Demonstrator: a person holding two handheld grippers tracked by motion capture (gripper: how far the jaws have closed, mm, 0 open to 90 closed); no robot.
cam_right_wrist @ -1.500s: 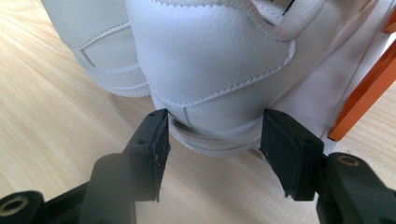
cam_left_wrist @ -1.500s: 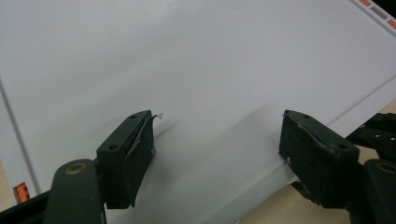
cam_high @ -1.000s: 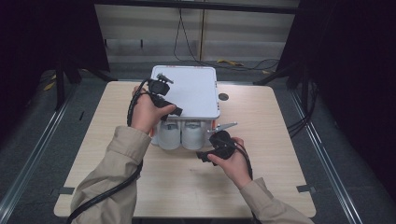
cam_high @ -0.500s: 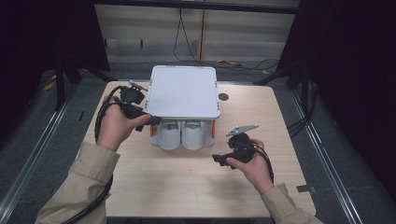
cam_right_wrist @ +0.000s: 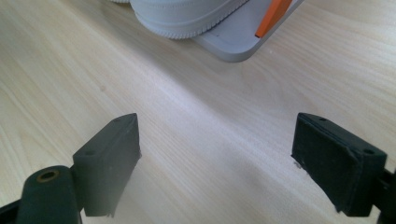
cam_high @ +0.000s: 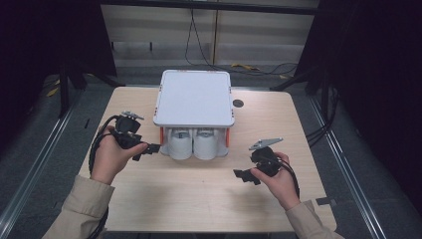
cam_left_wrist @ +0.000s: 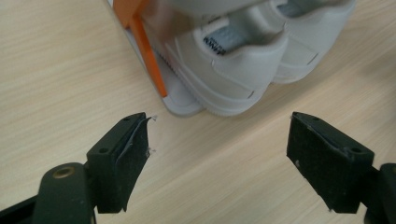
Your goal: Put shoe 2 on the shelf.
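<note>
1. Now your left gripper [cam_high: 153,148] is open, empty, just left of the white plastic shoe box [cam_high: 194,97] at the light wooden tabletop's [cam_high: 199,199] far-centre edge.
2. Your right gripper [cam_high: 244,175], jaws just opened, holds nothing.

The table [cam_high: 199,199] is 1, and 1 white box [cam_high: 194,97] stands on it. 2 white shoes [cam_high: 194,144] sit heel-out under the lid, side by side and touching. The box shows 2 orange posts [cam_high: 161,135] at its front, 1 at each corner. There are 2 grippers: the left gripper [cam_high: 149,148] and the right gripper [cam_high: 244,175], each in 1 hand. 1 dark round spot [cam_high: 238,103] lies on the tabletop just right of the box.
</note>
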